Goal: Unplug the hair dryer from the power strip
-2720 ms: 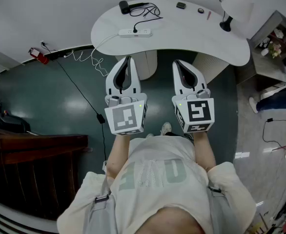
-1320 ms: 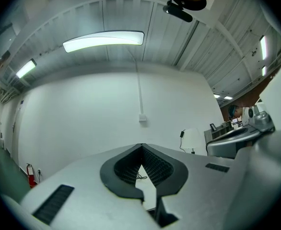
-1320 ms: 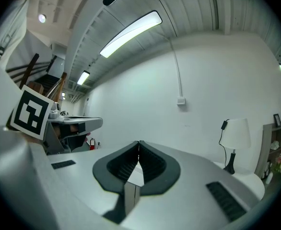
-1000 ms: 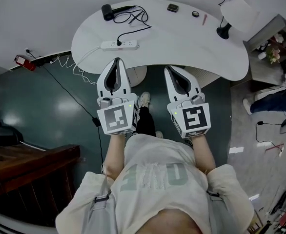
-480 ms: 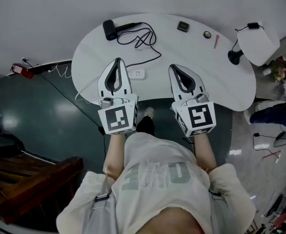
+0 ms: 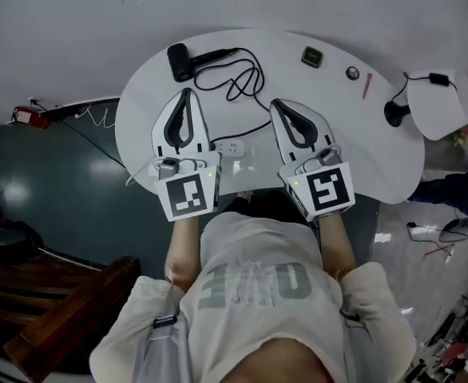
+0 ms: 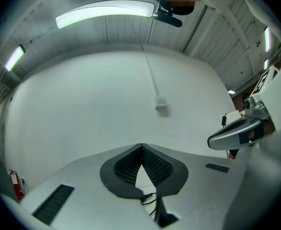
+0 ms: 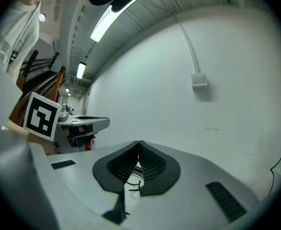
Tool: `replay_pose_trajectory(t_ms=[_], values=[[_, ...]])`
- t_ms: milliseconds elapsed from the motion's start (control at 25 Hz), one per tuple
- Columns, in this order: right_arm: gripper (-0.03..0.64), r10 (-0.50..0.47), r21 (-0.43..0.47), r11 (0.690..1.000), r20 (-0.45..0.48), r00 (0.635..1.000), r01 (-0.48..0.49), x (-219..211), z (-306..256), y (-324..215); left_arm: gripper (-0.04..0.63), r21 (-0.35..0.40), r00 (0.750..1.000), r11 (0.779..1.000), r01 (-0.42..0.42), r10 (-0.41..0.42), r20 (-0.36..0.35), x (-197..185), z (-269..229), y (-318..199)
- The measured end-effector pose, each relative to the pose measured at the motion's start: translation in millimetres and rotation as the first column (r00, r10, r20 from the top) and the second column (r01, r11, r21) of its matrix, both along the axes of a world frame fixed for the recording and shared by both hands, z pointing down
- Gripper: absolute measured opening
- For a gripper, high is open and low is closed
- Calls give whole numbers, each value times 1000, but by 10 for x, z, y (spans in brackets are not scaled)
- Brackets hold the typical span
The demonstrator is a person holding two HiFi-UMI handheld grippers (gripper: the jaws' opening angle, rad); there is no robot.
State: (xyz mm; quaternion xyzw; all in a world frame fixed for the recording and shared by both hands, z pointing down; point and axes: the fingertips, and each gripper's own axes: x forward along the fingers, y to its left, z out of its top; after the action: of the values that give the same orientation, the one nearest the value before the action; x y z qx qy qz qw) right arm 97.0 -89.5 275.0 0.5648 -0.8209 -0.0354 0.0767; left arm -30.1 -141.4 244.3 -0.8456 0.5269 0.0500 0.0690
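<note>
A black hair dryer (image 6: 188, 57) lies on its side at the far left of a white curved table (image 6: 342, 126), with its barrel to the left and its handle pointing right. Its black cord (image 6: 246, 78) loops loosely beside it, then runs toward the near edge, ending at a white power strip (image 6: 235, 147). The strip sits between the bodies of the two grippers, at about 4 o'clock from the tips of the left gripper (image 6: 185, 94) and 8 o'clock from the tips of the right gripper (image 6: 276, 104). The dryer is at 12 o'clock from the left tips and 10 o'clock from the right tips, apart from both. Each gripper's jaws are closed tip to tip and hold nothing
</note>
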Motion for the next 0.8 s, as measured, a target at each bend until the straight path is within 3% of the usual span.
replay_pose_trajectory(t_ms=[400,560,680,800], values=[[20,-107,-37,993,28,994,108,104,135,-70,12,4,995,1000,23,-23,102,124,186,24],[20,-182,-24,983,61,981,184,-44,103,-67,12,7,994,1000,14,-14,106,152,185,14],[21,-280,-63,957,43,959,282,-214,176,-30,13,-1,994,1000,3,-3,106,125,221,-3],[23,-407,-156,902,8,914,403,-411,371,68,12,3,995,1000,15,-15,102,63,238,-33]])
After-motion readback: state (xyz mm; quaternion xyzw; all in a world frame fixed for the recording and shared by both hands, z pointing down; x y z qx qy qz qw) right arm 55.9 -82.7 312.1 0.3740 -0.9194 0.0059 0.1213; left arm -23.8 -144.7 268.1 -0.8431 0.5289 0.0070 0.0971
